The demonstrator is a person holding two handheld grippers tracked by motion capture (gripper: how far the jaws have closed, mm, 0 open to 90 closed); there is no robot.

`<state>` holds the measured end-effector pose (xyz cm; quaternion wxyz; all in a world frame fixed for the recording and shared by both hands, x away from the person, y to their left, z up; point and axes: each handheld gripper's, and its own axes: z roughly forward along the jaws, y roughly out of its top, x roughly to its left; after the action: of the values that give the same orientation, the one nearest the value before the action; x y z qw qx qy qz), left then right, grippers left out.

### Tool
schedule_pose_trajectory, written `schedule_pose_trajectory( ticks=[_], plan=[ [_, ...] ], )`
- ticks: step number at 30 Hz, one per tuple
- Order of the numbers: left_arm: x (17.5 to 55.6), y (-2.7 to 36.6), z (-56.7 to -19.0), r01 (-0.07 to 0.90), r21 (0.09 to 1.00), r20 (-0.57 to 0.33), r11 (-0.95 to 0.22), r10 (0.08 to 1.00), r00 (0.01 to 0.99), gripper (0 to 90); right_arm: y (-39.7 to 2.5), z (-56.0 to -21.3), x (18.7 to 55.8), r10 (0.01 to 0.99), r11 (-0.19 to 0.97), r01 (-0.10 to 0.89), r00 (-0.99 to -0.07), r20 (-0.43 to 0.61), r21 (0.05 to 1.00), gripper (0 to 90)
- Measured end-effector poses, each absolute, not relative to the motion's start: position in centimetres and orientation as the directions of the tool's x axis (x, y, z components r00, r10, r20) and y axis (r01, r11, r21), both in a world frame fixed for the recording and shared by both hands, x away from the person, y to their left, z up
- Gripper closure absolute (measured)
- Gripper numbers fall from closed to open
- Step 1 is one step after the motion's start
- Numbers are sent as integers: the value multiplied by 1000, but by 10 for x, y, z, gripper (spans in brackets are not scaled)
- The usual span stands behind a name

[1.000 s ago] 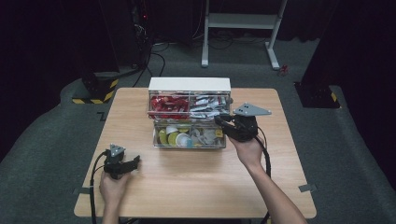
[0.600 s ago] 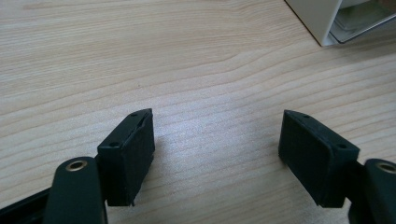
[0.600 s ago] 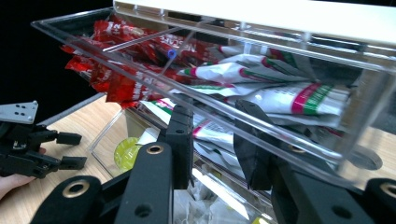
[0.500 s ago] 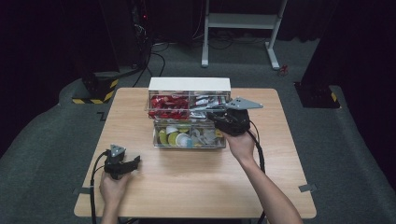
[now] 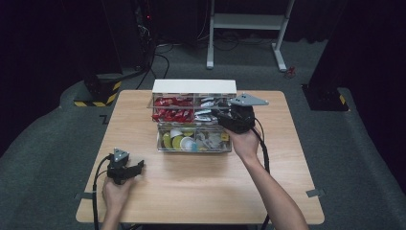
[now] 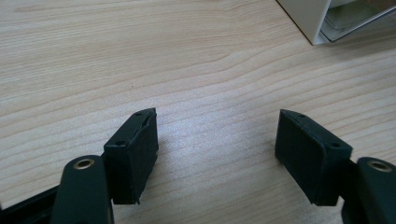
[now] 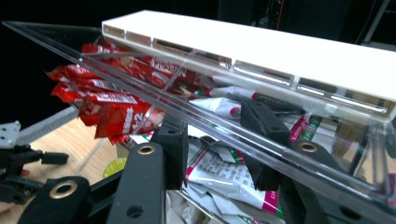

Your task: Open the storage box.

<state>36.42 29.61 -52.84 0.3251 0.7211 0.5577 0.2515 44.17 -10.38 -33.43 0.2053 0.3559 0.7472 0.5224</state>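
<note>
- The organizer [image 5: 194, 117] was a clear plastic tiered box with a flat white top, standing toward twelve o'clock on the pale, fine-grained wooden table [image 5: 201, 187], its long axis running from nine to three o'clock.
- Its upper tiers held glossy red packets [image 5: 172, 109] on the nine o'clock side and white-and-silver sachets [image 5: 210, 108] on the three o'clock side; the lowest, clear drawer [image 5: 194, 141] showed round yellow and white pieces.
- In the right gripper view the transparent front edge [image 7: 187, 109] of a tier crossed the frame as a slanted, hard-edged strip, with the ribbed white top [image 7: 261, 51] above it and crinkled red packets [image 7: 112, 114] behind.
- The right gripper [image 5: 229, 119] sat at the organizer's three o'clock end; its matte black jaws stood moderately apart, reaching under that clear edge among the sachets [image 7: 224, 175] (whether they pinched one could not be told).
- The left gripper [image 5: 131, 168] rested low over the table near seven o'clock, well apart from the organizer, its blocky rubber-faced jaws spread wide with only bare wood [image 6: 215, 140] between them.
- A white corner of the organizer [image 6: 306, 18] showed at one o'clock in the left gripper view.
</note>
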Motion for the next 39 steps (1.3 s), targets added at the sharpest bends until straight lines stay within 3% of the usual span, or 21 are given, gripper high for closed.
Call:
schedule_pose_trajectory(
  ticks=[9, 16, 25, 31, 39],
  plan=[
    [364, 296, -529, 639, 752, -4, -162, 968, 250, 296, -104, -327, 452, 751, 199, 323, -657, 68, 925, 622],
    [365, 306, -528, 639, 762, -89, -105, 961, 263, 293, -104, -325, 460, 739, 217, 341, -669, 74, 915, 614],
    [365, 301, -528, 639, 759, -55, -127, 965, 257, 282, -105, -321, 464, 726, 231, 352, -683, 81, 907, 609],
    [366, 300, -525, 648, 752, -79, -115, 962, 262, 296, -106, -321, 465, 718, 231, 356, -691, 89, 905, 603],
    [363, 295, -499, 604, 785, -84, -139, 942, 325, 274, -106, -319, 464, 715, 229, 364, -692, 97, 903, 592]
  ],
)
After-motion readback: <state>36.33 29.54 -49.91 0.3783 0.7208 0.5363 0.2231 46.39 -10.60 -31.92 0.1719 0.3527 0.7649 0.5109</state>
